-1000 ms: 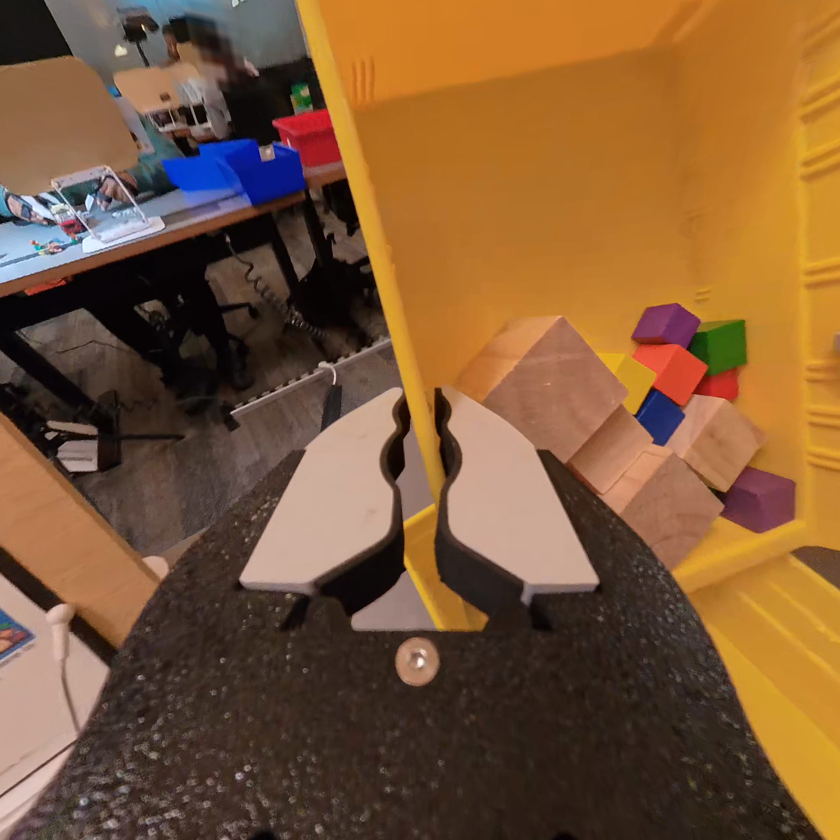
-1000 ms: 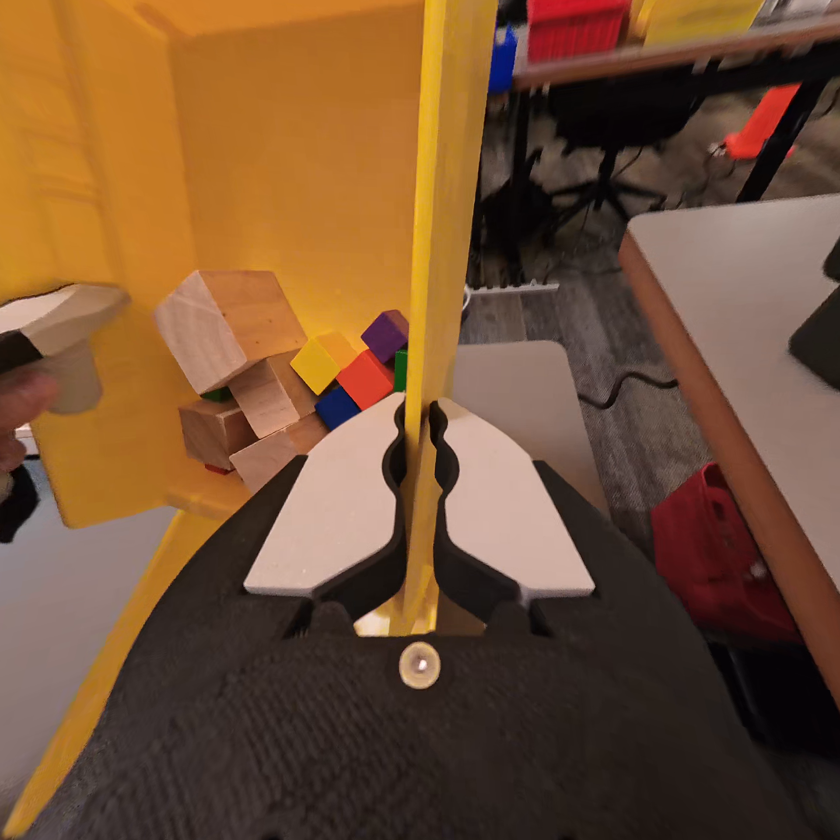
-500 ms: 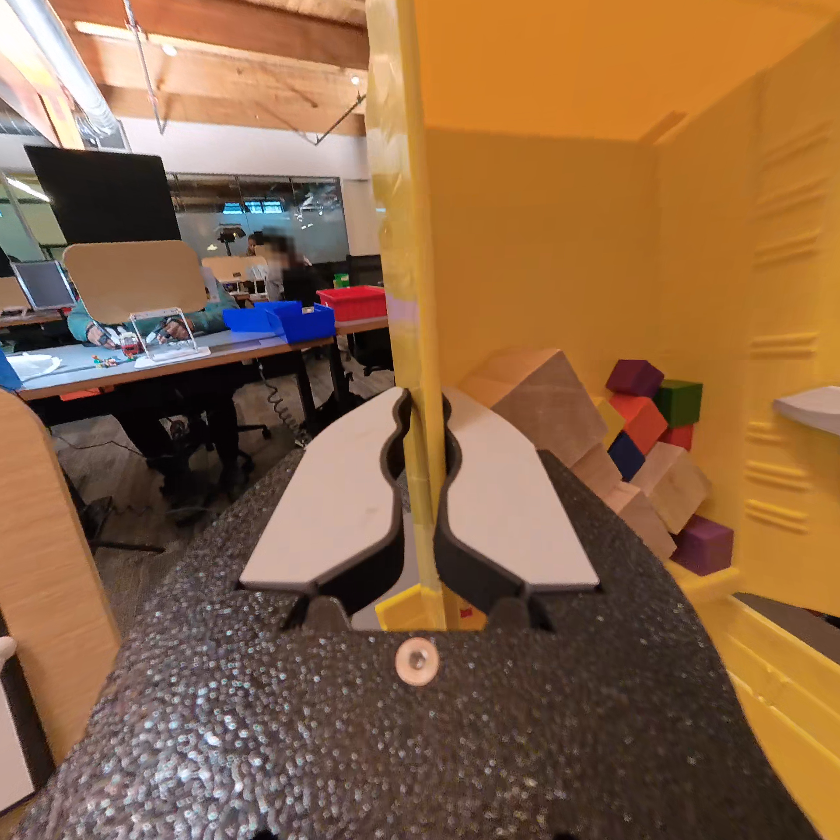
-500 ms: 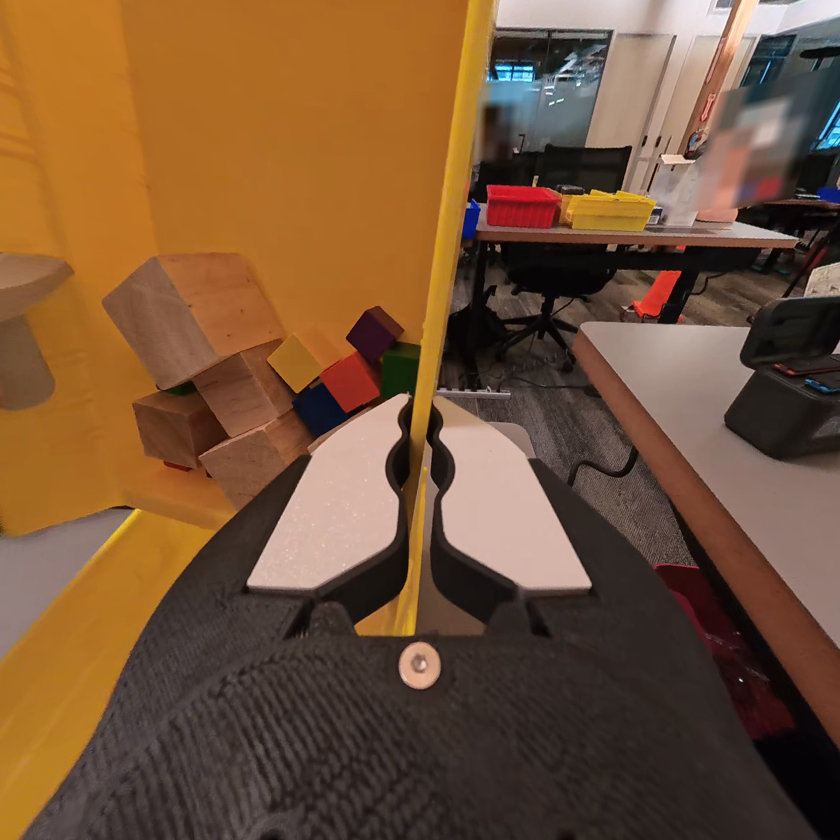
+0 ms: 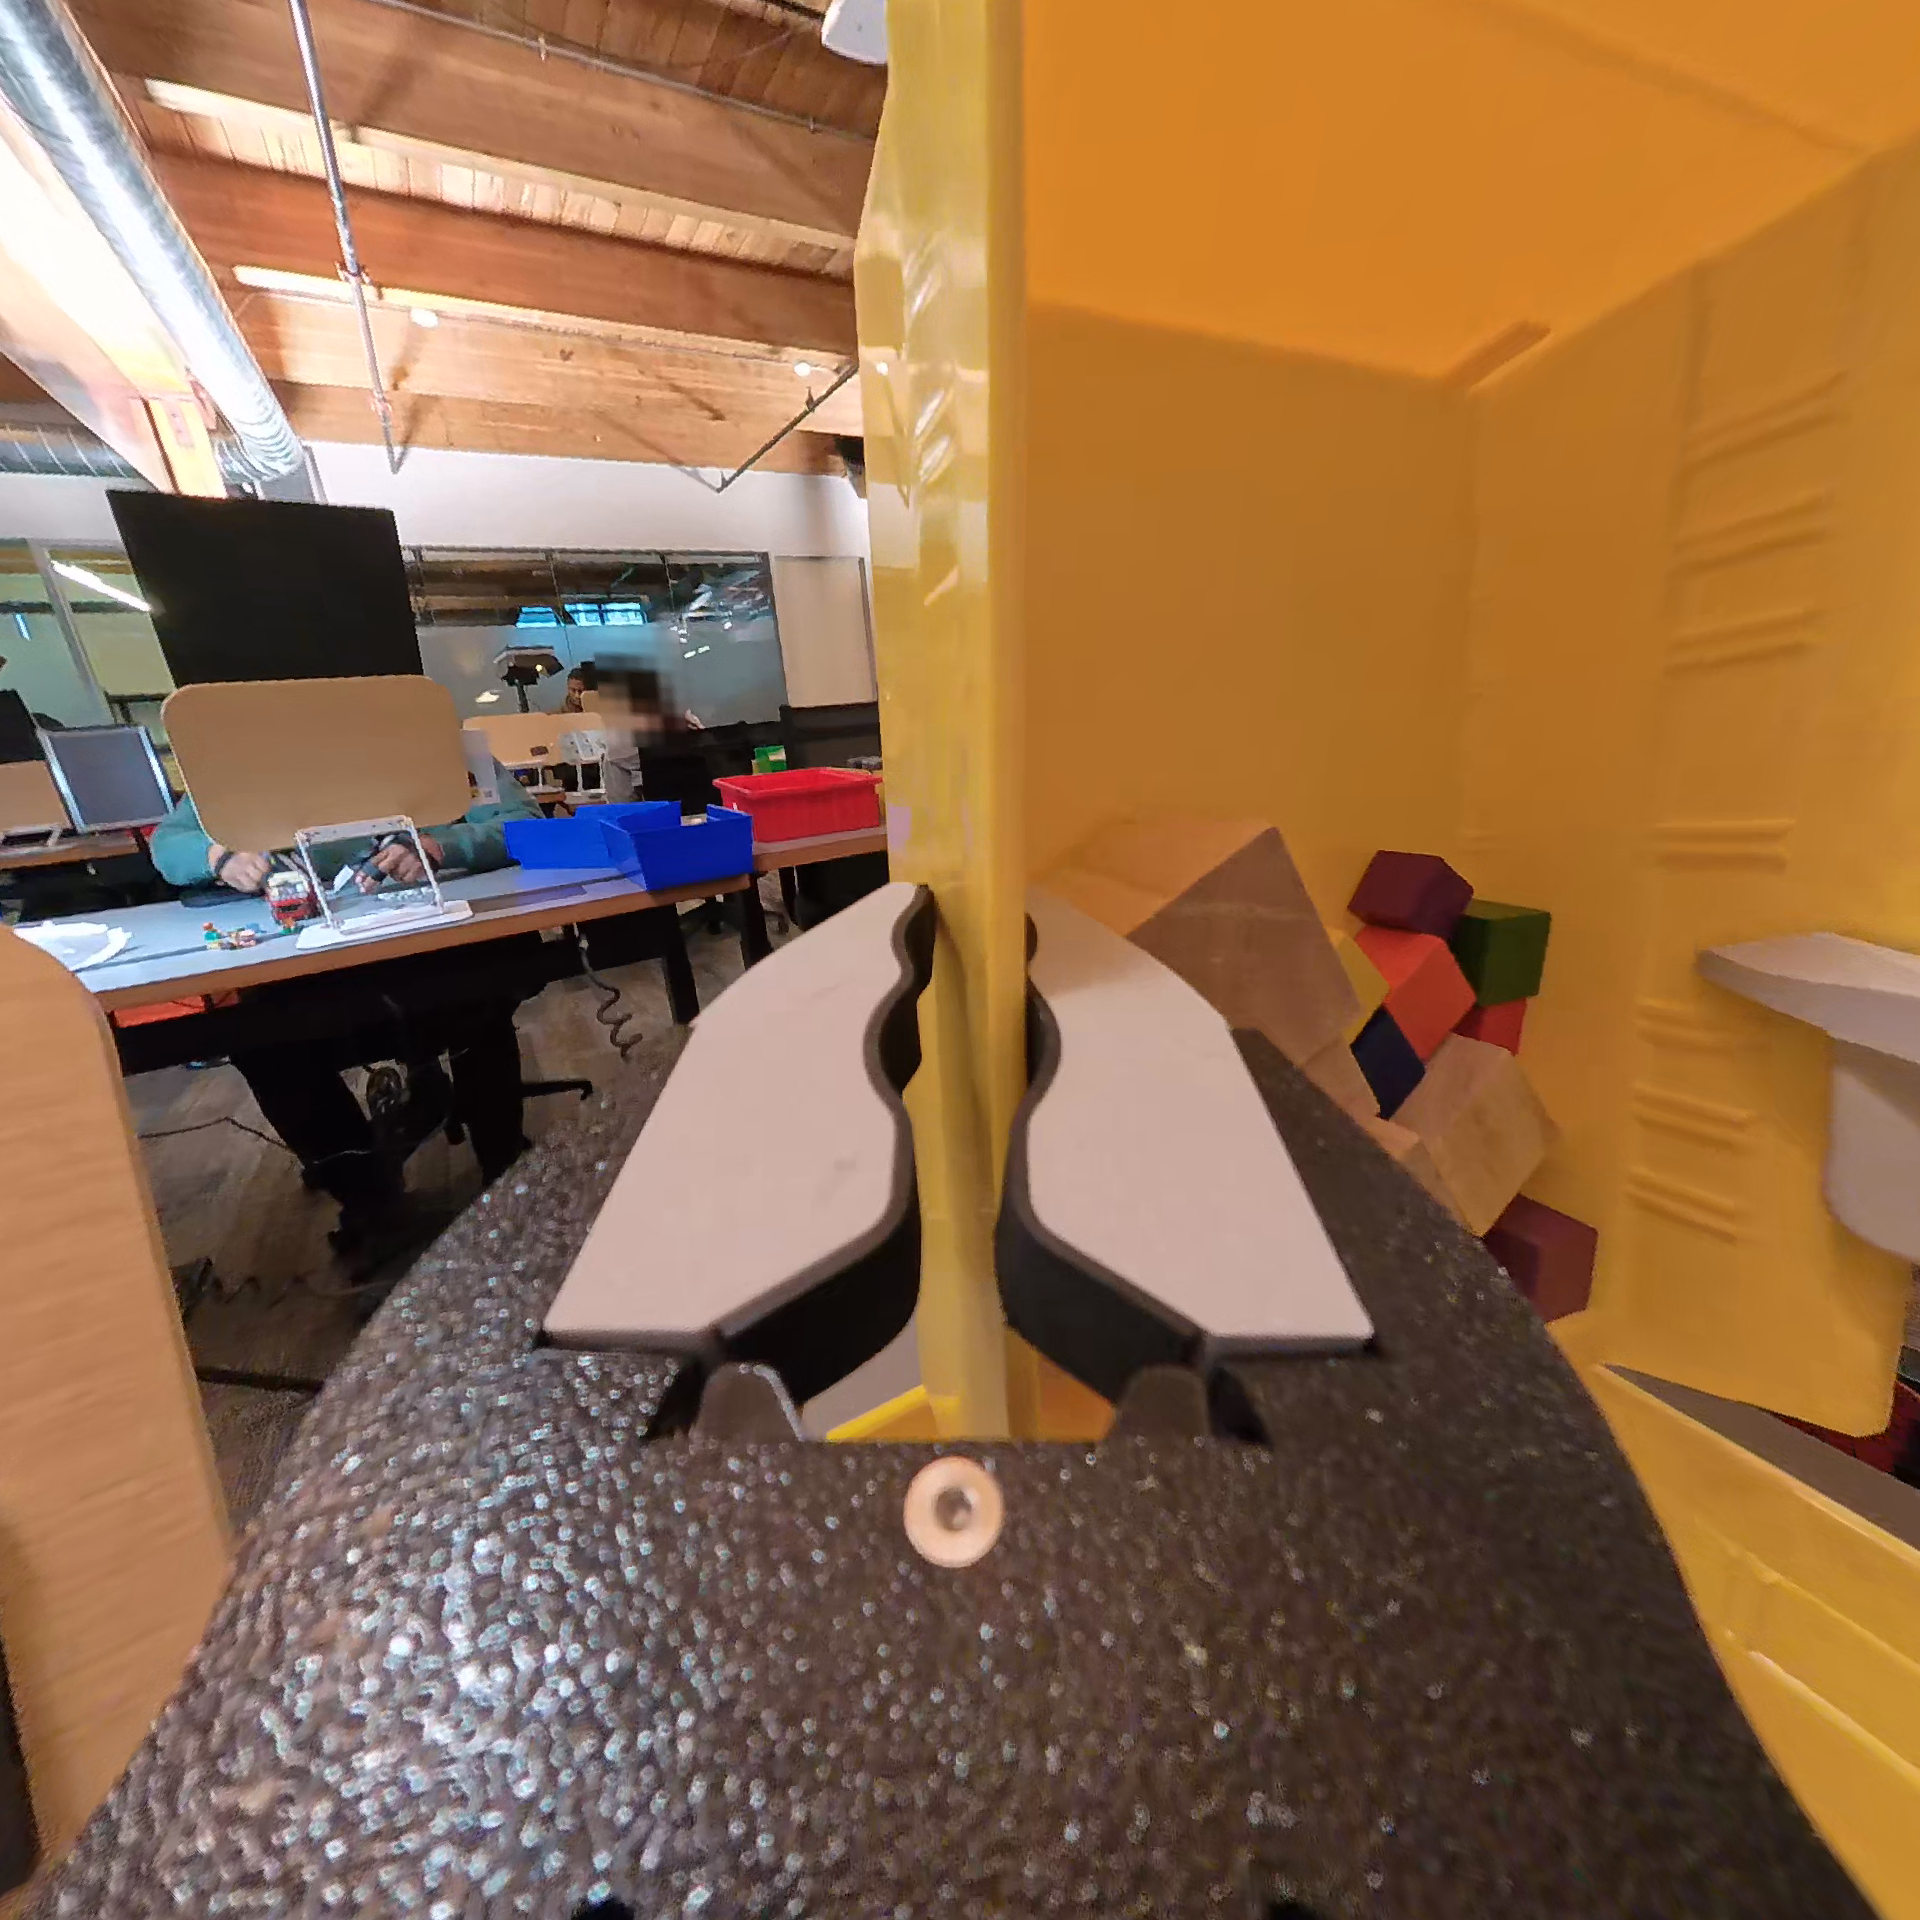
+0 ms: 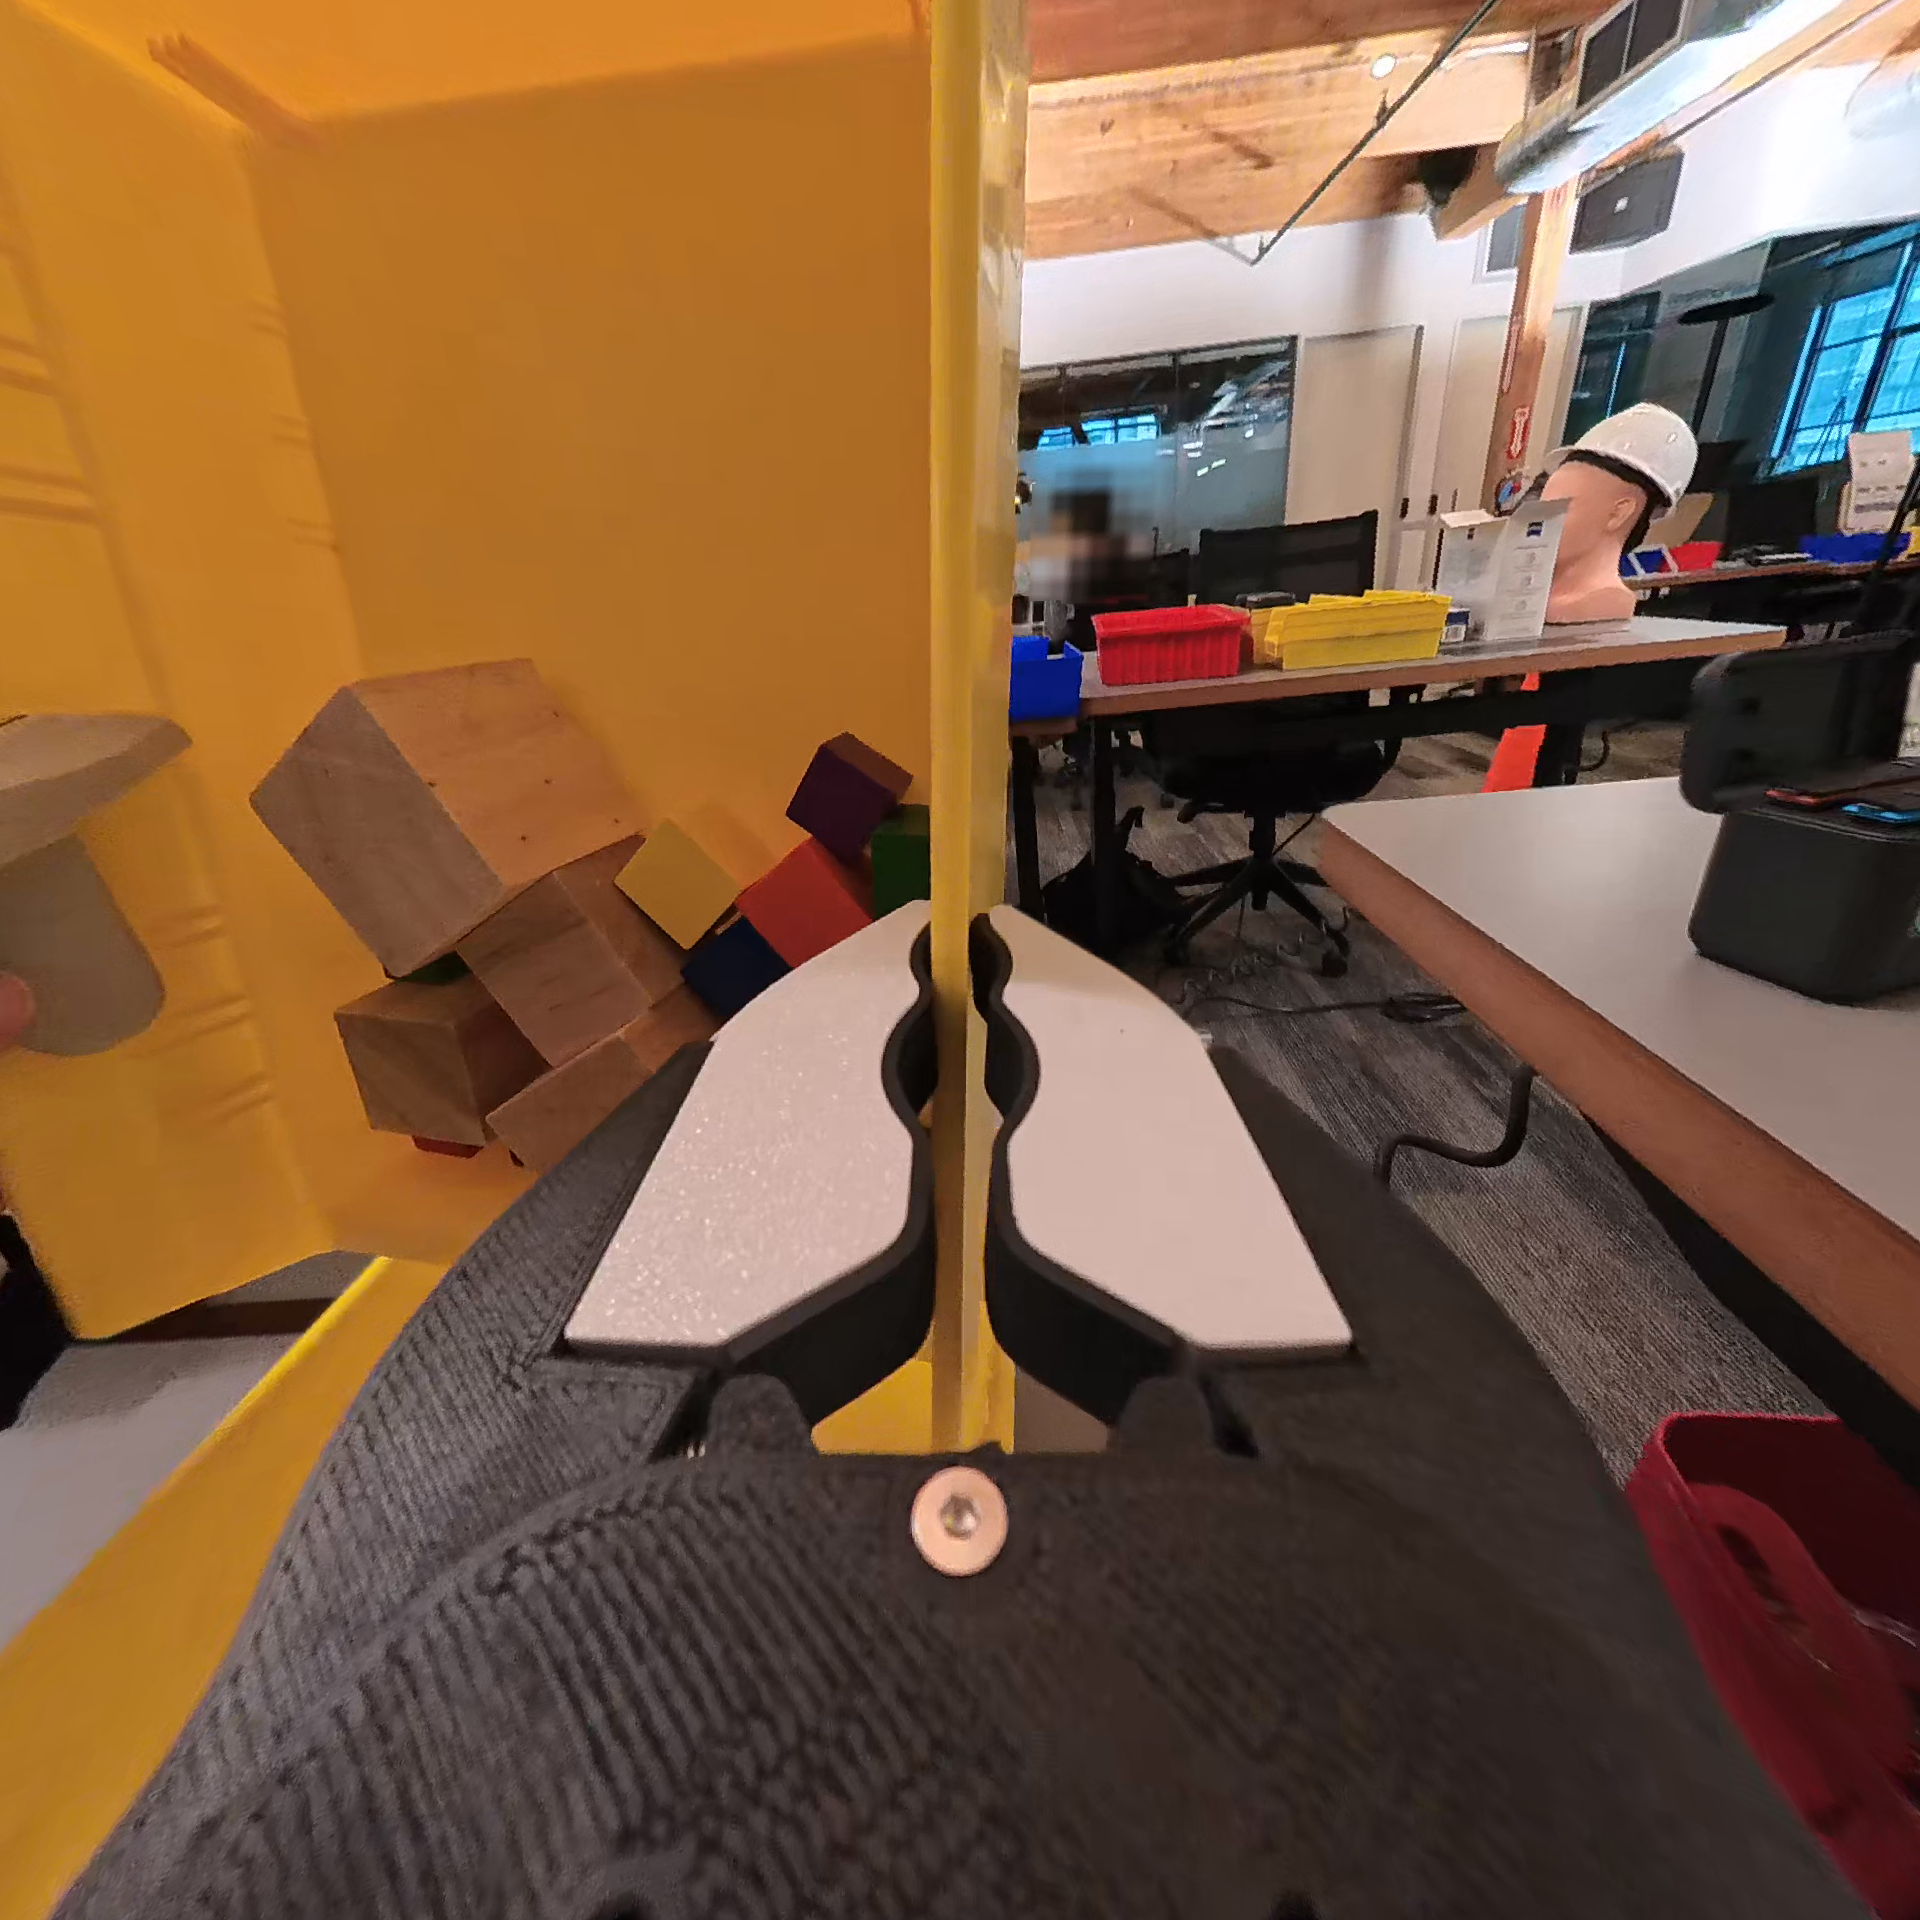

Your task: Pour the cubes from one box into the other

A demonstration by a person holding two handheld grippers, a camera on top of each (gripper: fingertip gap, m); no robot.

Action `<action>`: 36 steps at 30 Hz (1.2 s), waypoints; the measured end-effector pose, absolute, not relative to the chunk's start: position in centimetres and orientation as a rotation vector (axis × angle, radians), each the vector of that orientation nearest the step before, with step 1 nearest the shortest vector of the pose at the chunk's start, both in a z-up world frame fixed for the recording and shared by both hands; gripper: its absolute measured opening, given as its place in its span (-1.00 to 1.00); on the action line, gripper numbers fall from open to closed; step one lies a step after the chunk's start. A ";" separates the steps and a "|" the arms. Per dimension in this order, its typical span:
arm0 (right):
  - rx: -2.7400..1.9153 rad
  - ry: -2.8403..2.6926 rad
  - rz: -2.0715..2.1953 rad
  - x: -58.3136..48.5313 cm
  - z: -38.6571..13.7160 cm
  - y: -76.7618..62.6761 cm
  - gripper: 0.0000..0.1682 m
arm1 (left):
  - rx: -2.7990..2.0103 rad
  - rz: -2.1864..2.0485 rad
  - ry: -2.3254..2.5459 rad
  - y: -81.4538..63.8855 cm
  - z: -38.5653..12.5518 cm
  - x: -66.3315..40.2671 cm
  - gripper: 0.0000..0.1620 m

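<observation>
A yellow box [image 5: 1247,623] is held up between both grippers, with its inside facing the cameras. My left gripper [image 5: 971,914] is shut on one side wall. My right gripper [image 6: 954,925] is shut on the opposite wall [image 6: 971,520]. Several wooden cubes [image 5: 1236,935] and small coloured cubes [image 5: 1423,987] lie piled in the box's low far corner. They also show in the right wrist view as wooden cubes [image 6: 436,800] and coloured cubes [image 6: 810,904]. Each view shows the other gripper's finger on the far wall. A second yellow box's rim [image 5: 1787,1621] lies below.
A grey desk [image 6: 1662,987] with a black device [image 6: 1808,904] stands to the right, and a red bin [image 6: 1787,1621] sits low beside it. A wooden panel [image 5: 73,1299] stands at the left. Farther tables carry blue and red bins, and a person sits at one.
Both grippers have swung upward with the yellow box, so the views now look level into the room instead of down at the floor. The cubes have stayed piled in the same corner.
</observation>
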State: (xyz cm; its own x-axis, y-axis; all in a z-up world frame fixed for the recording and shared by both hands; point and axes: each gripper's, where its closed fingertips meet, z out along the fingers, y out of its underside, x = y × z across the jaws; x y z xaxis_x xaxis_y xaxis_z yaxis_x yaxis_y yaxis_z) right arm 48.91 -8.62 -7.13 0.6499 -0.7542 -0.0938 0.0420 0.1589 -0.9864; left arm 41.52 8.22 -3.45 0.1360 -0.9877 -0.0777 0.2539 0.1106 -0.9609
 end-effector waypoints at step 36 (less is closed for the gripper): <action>-1.129 0.614 -0.569 50.9 -6.9 -7.2 -0.95 | -0.876 -1.118 0.907 8.4 -3.6 41.3 -0.82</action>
State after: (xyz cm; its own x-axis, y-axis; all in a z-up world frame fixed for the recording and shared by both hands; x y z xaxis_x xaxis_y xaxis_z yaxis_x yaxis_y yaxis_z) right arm 50.88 -7.16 -6.87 0.7035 -0.6926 -0.1590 0.1064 0.3239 -0.9401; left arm 41.26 8.40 -3.56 0.1871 -0.9707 -0.1506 0.3476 0.2088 -0.9141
